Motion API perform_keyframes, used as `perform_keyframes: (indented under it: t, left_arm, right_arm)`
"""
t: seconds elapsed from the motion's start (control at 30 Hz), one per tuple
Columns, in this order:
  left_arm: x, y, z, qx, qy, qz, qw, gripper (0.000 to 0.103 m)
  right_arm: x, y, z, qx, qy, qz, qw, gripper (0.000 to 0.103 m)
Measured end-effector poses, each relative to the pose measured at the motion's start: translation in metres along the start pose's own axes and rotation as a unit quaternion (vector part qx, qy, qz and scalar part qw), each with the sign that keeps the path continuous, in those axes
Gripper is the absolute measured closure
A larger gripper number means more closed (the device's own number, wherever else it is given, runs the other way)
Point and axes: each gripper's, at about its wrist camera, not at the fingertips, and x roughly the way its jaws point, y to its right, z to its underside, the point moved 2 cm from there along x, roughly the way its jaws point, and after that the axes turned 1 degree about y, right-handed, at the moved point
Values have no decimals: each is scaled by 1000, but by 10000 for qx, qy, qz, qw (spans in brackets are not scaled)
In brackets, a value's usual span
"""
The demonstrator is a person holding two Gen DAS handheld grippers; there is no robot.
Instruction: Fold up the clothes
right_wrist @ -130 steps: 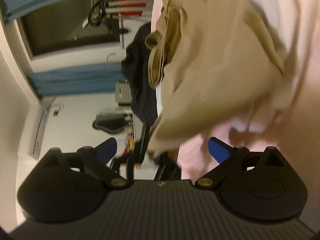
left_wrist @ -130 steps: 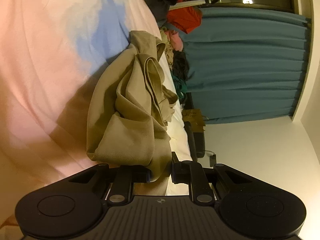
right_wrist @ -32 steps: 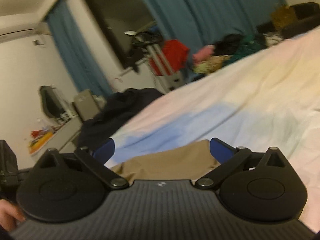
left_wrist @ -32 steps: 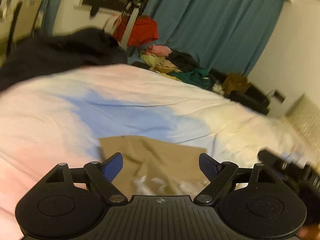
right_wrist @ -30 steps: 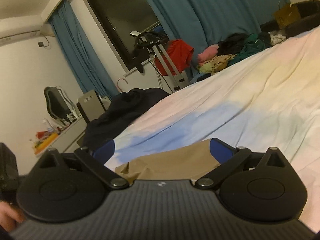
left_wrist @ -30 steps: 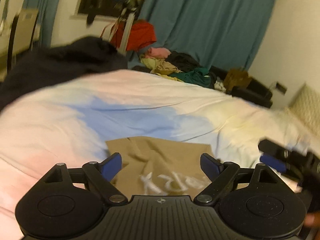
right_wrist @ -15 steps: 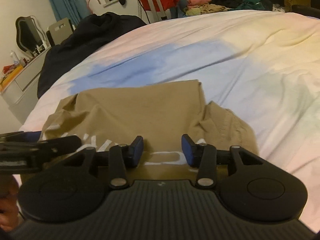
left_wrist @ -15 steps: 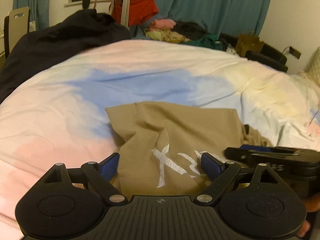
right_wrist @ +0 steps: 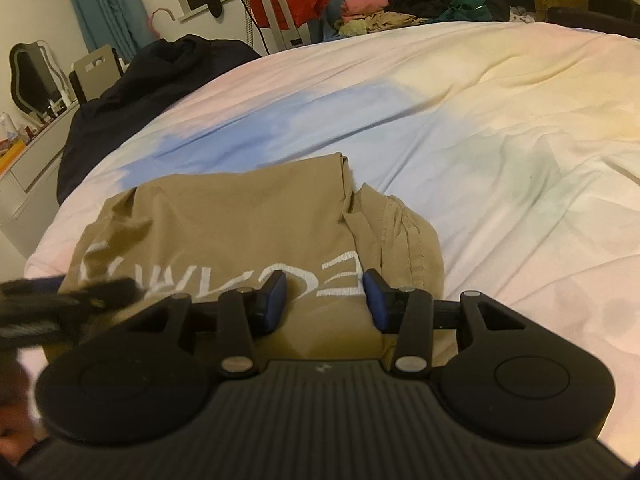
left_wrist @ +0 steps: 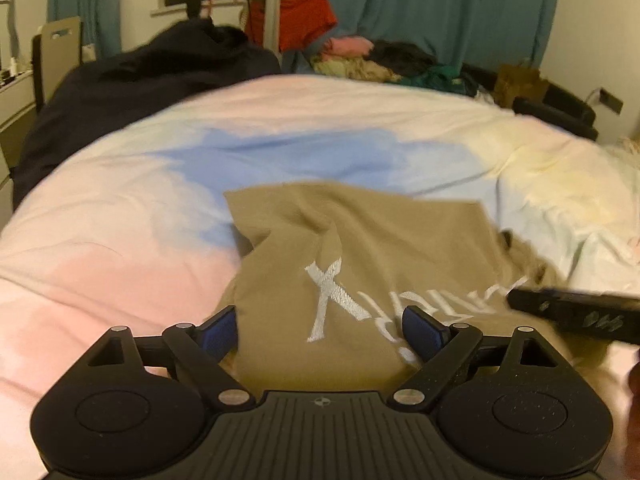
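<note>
Writing: white stitched letters, only an "X" readable to me | shirt (left_wrist: 360, 240): tan, rumpled, on the bedspread (left_wrist: 120, 220) just ahead of both tools | left gripper (left_wrist: 320, 330): wide open, holding nothing | right gripper (right_wrist: 325, 300): half open, pads clear of cloth.

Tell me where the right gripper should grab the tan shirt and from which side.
Grip the tan shirt at its near edge, just inside the bunched sleeve, coming in low from the near side. That edge lies right before the right gripper, whose half-open jaws already straddle it; the far edge lies flat on the bedspread.
</note>
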Motion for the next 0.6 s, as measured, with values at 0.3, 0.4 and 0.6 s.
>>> perform_keyframes:
  t: [0.3,0.4,0.6]
  left_arm:
    - [-68,0,25,-804,-120,1392,9869,13]
    - [-50,-9,38,-1336,-493,1430,9794,17]
    - [-13,-40,49,-2797,-800,1773,9402,21]
  right_arm:
    - [-8,3,3,166,52,-20,9998,58]
    - [-10,3,3,199,58,-19,9998,58]
    - [-11,4,3,270,73,-43,9996,58]
